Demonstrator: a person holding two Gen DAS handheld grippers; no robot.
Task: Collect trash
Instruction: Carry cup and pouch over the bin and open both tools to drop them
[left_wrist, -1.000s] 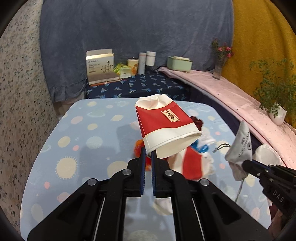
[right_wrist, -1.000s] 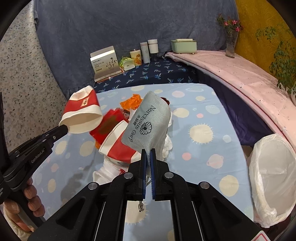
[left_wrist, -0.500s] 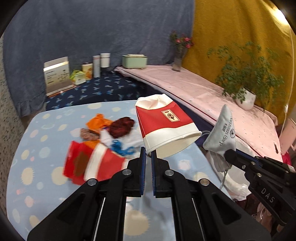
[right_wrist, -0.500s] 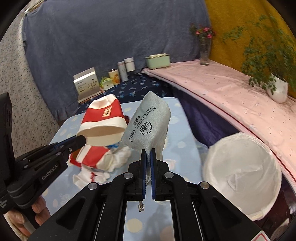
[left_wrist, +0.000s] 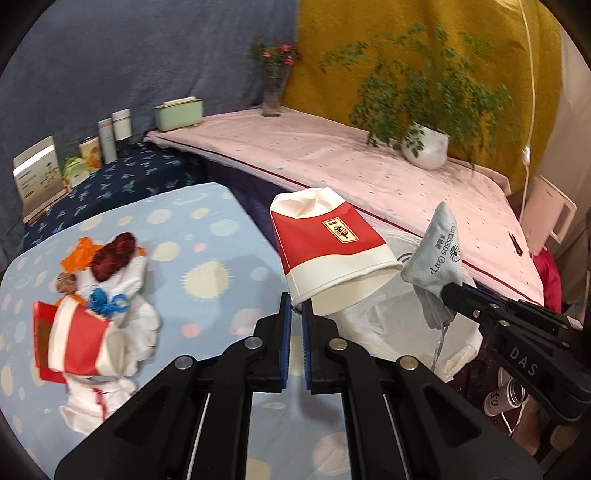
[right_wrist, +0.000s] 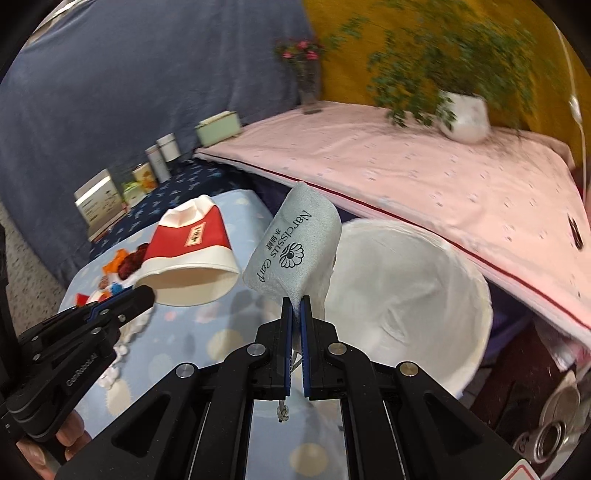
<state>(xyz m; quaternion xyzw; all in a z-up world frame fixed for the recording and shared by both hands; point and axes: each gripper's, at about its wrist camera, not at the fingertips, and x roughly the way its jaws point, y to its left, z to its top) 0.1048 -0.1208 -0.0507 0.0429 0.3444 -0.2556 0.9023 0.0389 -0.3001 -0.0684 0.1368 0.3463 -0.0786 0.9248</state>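
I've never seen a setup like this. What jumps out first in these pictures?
Two black pincers each grip a piece of trash in mid-air: the left gripper pinches the rim of a red-and-white paper cup, and the right gripper holds a grey cloth pouch. Just beyond them a white-lined bin gapes open beside the table, while more litter lies heaped on the spotted blue tablecloth.

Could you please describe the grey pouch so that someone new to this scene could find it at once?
Start at the white-lined trash bin beside the blue spotted table. Just in front of it, the right gripper pinches a soft grey pouch. Unlike the red-and-white paper cup alongside, it bears dark lettering and a shell emblem.
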